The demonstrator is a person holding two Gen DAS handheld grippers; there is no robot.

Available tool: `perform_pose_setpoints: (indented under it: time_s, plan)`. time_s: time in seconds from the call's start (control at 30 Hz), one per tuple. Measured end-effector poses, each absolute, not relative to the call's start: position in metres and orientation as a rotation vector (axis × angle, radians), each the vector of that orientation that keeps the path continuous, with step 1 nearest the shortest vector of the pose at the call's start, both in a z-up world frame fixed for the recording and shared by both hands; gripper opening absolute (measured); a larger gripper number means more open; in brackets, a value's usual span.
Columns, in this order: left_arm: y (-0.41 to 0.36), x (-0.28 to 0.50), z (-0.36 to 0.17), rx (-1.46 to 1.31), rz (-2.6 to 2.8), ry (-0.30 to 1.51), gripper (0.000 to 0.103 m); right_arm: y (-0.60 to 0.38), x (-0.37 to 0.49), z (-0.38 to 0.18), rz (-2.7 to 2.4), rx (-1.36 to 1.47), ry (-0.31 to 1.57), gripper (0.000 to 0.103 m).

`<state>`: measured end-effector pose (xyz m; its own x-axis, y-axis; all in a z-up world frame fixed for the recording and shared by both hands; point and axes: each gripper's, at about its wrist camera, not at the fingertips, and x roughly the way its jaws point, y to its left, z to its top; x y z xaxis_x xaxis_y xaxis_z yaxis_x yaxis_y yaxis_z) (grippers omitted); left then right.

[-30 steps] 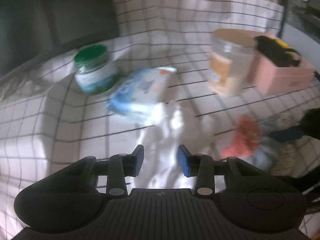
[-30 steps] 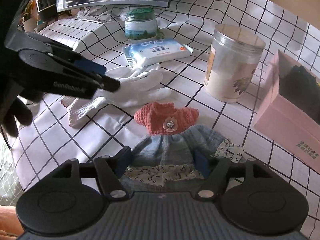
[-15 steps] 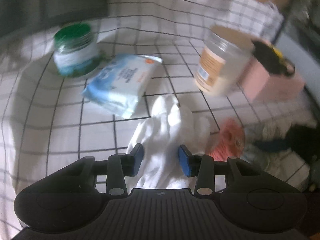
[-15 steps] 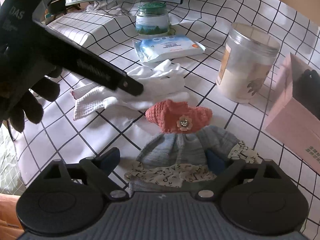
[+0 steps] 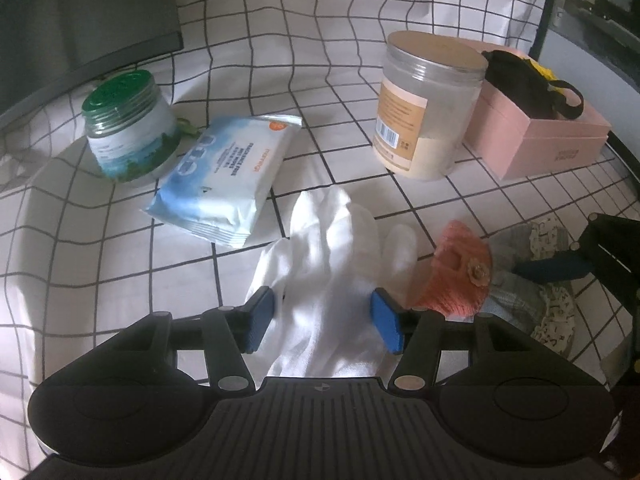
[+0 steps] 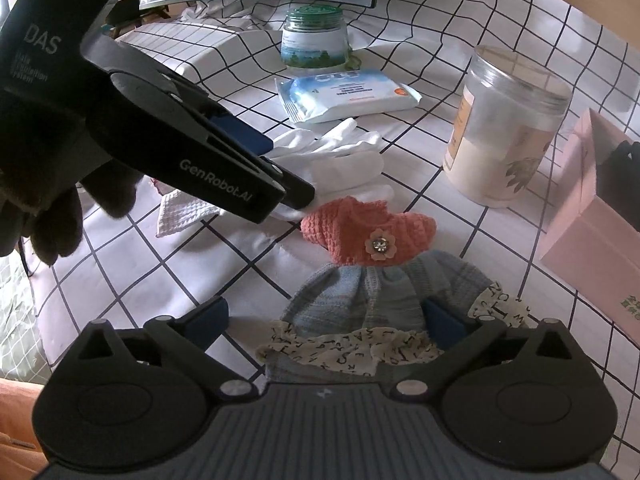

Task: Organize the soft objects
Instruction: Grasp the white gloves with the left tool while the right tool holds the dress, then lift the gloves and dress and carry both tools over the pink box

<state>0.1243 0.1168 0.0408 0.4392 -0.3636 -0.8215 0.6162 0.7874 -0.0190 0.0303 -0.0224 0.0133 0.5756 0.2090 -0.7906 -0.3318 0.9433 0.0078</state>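
A white black-gridded cloth (image 5: 328,92) covers the table; a dark monitor (image 5: 80,12) stands at eleven o'clock. Since a second ago, the left gripper (image 5: 322,318) has reached the white glove (image 5: 332,272), jaws opening astride it. The right gripper (image 6: 326,326), opening wide, straddles the doll dress (image 6: 368,280).

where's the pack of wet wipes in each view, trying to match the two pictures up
Left wrist view: the pack of wet wipes lies left of centre, just right of the green-lidded jar and beyond the white glove.
Right wrist view: the pack lies in the upper middle, just below the same jar, beyond the glove.
Shared landmark: the green-lidded jar, next to the pack in both views.
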Motion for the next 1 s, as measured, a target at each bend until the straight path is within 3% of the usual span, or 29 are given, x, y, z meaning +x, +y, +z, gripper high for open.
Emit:
perform_pose_setpoints:
  time_s: [0.3, 0.4, 0.53, 0.73, 1.0]
  plan:
    - [0.115, 0.131, 0.041, 0.266, -0.578, 0.951, 0.054, -0.020, 0.032, 0.014, 0.340, -0.169, 0.921, 0.103]
    - [0.117, 0.130, 0.041, 0.261, -0.552, 0.934, 0.043, -0.025, 0.034, 0.021, 0.345, -0.170, 0.934, 0.095]
    - [0.129, 0.128, 0.041, 0.211, -0.525, 0.918, 0.019, -0.041, 0.029, 0.043, 0.303, -0.163, 0.851, 0.095]
    - [0.142, 0.123, 0.042, 0.145, -0.533, 0.921, 0.013, -0.064, 0.040, 0.062, 0.257, -0.127, 0.831, 0.095]
    - [0.161, 0.112, 0.049, 0.113, -0.495, 0.909, 0.012, -0.057, 0.068, 0.041, 0.289, -0.099, 0.939, 0.095]
